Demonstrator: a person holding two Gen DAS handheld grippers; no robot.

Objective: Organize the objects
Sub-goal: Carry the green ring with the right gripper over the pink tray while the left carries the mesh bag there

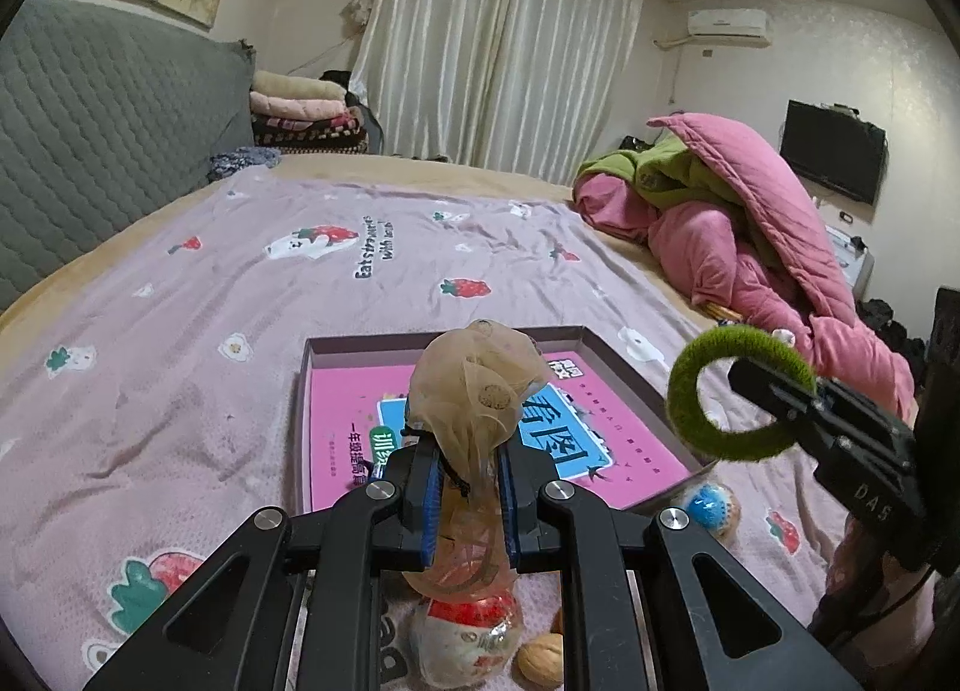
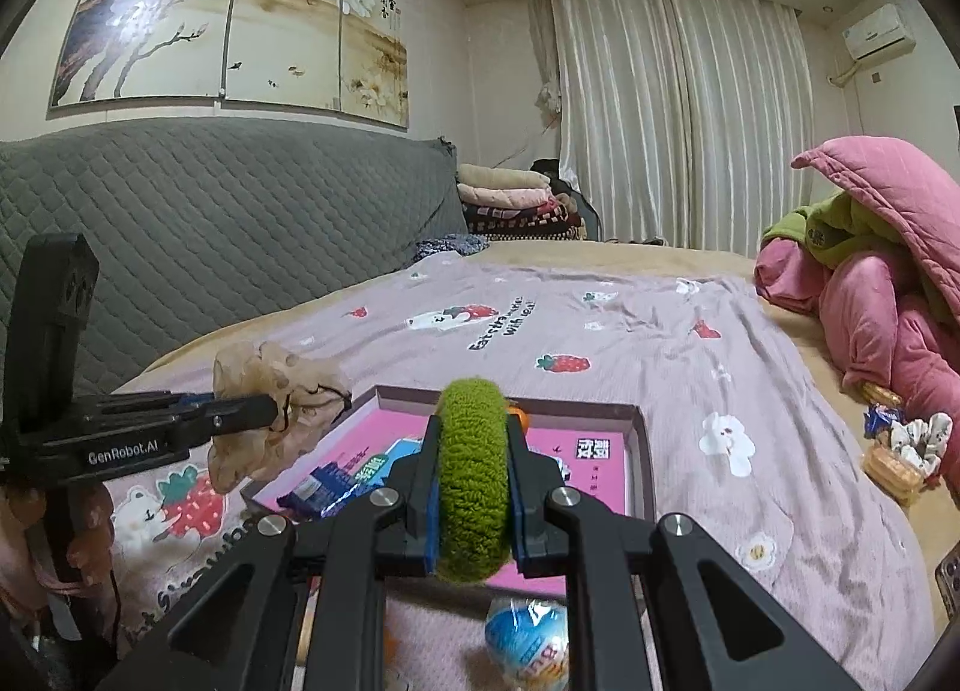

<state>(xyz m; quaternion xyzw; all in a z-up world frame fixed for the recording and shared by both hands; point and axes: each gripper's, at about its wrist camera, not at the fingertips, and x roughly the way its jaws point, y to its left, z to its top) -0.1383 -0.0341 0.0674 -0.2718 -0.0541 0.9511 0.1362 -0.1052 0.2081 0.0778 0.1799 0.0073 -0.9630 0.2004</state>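
Both wrist cameras sit close behind their gripper fingers, angled slightly down across the bed toward the curtains. Both views share the pink-lined box, bedsheet and pink quilt.

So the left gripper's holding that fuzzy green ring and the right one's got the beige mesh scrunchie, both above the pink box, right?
Swapped. The left gripper holds the beige mesh scrunchie; the right gripper holds the fuzzy green ring, per each wrist view. Both are above the pink box.

Beige gauze scrunchie pinched upright at 6 o'clock over pink-lined shallow box, fuzzy green ring held at 3 o'clock.
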